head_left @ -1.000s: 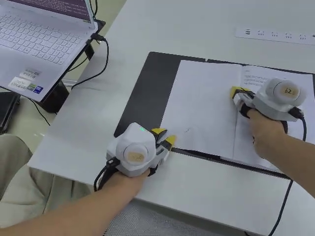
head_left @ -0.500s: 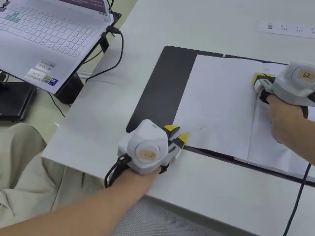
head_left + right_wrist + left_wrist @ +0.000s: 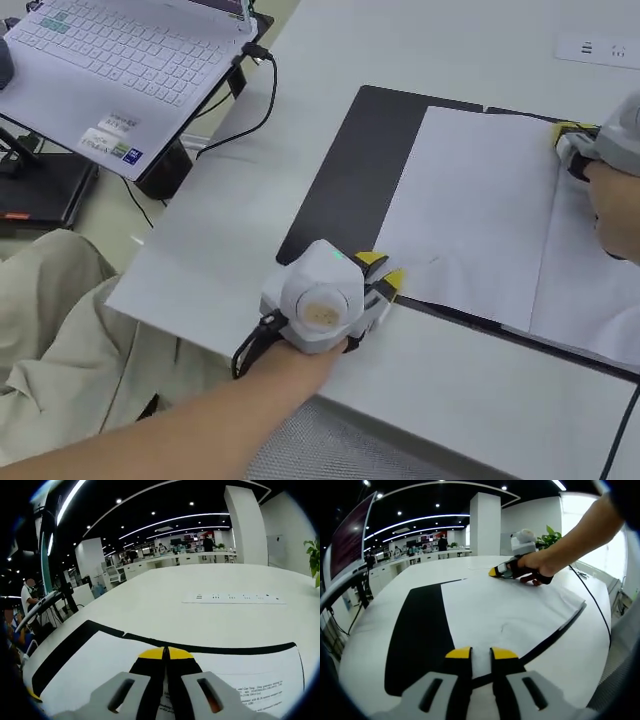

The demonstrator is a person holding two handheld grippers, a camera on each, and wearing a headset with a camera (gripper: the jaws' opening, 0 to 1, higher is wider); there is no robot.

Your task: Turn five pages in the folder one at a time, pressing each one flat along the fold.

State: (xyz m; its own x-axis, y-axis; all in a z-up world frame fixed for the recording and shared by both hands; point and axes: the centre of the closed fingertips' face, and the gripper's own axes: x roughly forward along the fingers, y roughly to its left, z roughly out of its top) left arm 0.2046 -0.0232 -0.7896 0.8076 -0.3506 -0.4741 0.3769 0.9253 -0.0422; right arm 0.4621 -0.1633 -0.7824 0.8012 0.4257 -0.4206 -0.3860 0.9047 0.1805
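**At the workbench: folder open, both grippers on the paper**

On the white table [image 3: 230,250], find the black folder [image 3: 345,190] lying open and flat. Note a blank white page [image 3: 470,210] spread over its left half, with a strip of black cover bare at the far left. Note printed text on the right-hand page [image 3: 250,692].

At the near edge of the blank white page, by its lower left corner, record the left gripper [image 3: 382,273]. From the left gripper view, read the yellow-tipped jaws of the left gripper [image 3: 481,653] as parted by a narrow gap, with nothing seen between them. Cannot tell whether the tips touch the paper.

At the far end of the fold, record the right gripper [image 3: 566,132]. From the right gripper view, read the jaws of the right gripper [image 3: 165,652] as closed tip to tip, gripping nothing, set low on the paper near the folder's top edge. Confirm from the left gripper view: right gripper [image 3: 496,571] down on the sheet.

Beyond the folder, log a white power strip [image 3: 600,48]. Left of the table, log an open laptop [image 3: 120,70] with a black cable [image 3: 240,120] plugged into its side.
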